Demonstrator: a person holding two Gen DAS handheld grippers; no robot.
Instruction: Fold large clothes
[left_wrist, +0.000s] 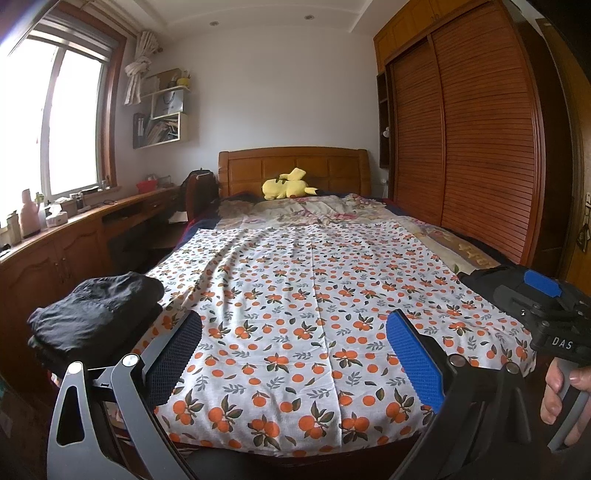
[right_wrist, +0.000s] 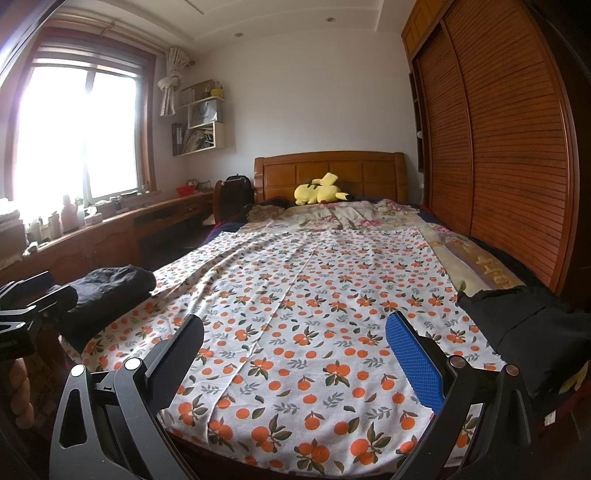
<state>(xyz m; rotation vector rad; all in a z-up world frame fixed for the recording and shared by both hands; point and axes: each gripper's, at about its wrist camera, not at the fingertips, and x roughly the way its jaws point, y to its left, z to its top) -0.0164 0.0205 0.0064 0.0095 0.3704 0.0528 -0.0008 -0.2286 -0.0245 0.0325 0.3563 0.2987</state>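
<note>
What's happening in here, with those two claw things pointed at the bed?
A person is holding a two-finger gripper in each hand, about to fold clothes on the bed. Both the left gripper and right gripper hang open above the orange-print sheet, holding nothing. A folded black garment sits at the bed's left edge, and another dark garment lies unfolded at the right edge.

Folded black garment (left_wrist: 96, 317) – bed's left edge; second black garment (right_wrist: 524, 325), unfolded – right edge.

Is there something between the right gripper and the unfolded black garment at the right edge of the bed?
Nothing visible. The right gripper hangs open over the orange-print sheet, and the black garment lies unobstructed to its right.
</note>
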